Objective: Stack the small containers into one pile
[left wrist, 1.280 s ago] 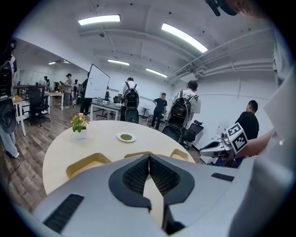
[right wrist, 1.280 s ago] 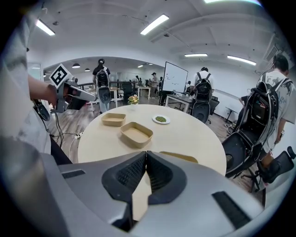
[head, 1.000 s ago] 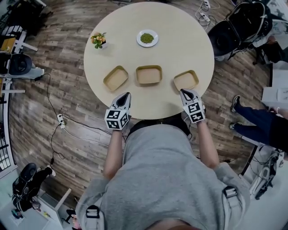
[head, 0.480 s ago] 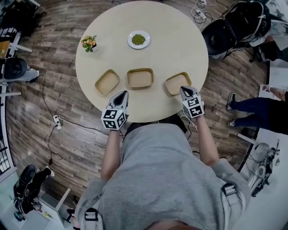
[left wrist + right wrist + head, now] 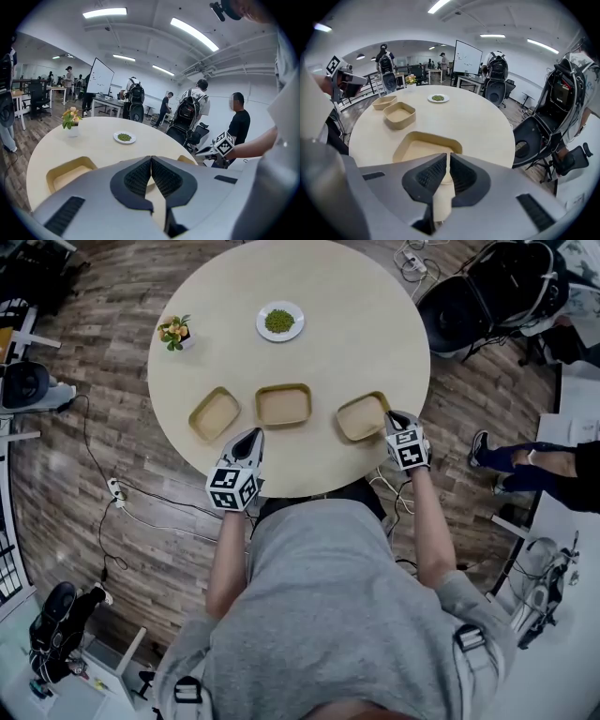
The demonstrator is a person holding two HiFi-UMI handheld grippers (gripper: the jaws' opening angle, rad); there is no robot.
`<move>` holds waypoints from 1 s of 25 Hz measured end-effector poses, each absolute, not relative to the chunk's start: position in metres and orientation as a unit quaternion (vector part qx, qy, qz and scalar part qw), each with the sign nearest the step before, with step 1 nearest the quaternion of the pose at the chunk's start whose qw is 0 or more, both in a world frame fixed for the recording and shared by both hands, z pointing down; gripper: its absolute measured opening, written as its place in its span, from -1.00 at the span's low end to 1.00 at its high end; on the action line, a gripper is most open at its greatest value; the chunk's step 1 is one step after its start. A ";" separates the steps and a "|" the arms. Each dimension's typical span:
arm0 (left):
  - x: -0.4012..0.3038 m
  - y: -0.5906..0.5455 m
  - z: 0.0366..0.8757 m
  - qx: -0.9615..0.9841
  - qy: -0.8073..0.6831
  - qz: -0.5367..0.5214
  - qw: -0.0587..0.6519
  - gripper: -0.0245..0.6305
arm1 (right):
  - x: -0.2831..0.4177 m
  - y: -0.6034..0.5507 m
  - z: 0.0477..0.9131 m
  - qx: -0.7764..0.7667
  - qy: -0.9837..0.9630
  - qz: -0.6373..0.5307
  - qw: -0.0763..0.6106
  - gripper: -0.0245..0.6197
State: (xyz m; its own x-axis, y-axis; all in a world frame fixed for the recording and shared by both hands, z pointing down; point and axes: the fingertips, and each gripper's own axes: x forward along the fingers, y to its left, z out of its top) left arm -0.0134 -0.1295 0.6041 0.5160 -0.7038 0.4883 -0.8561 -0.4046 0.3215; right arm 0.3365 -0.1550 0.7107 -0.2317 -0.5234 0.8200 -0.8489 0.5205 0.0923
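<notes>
Three shallow tan containers sit in a row on the round table (image 5: 375, 334): left container (image 5: 214, 413), middle container (image 5: 283, 405), right container (image 5: 362, 416). My left gripper (image 5: 249, 435) hovers at the table's near edge, between the left and middle ones, jaws shut and empty (image 5: 151, 158). My right gripper (image 5: 393, 417) is at the right container's near right corner. In the right gripper view its jaws (image 5: 447, 154) are opening, a narrow gap between them with nothing in it, and the right container's (image 5: 426, 145) near rim lies just beyond the tips.
A white plate of green bits (image 5: 279, 321) and a small flower pot (image 5: 172, 332) stand on the far half of the table. Black bags on chairs (image 5: 487, 296) and a person's legs (image 5: 534, 460) are to the right. Cables (image 5: 122, 493) lie on the floor at left.
My right gripper has moved forward, up to the right container's near corner. The left gripper has stayed at the table's edge. The head view has shifted a little.
</notes>
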 end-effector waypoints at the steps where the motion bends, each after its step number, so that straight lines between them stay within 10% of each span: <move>1: -0.014 -0.130 0.604 0.826 -0.472 0.140 0.275 -0.86 | 0.337 -0.156 0.712 0.450 -0.760 0.192 0.428 -0.83; 25: -0.023 -0.134 0.614 0.821 -0.470 0.165 0.278 -0.86 | 0.365 -0.188 0.780 0.451 -0.731 0.247 0.448 -0.71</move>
State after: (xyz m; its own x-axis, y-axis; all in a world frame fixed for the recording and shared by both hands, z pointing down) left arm -0.0232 -0.1336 0.6136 0.5032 -0.6808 0.5323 -0.8642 -0.4026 0.3019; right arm 0.3648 -0.1880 0.7797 -0.1917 -0.4385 0.8781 -0.8810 0.4711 0.0429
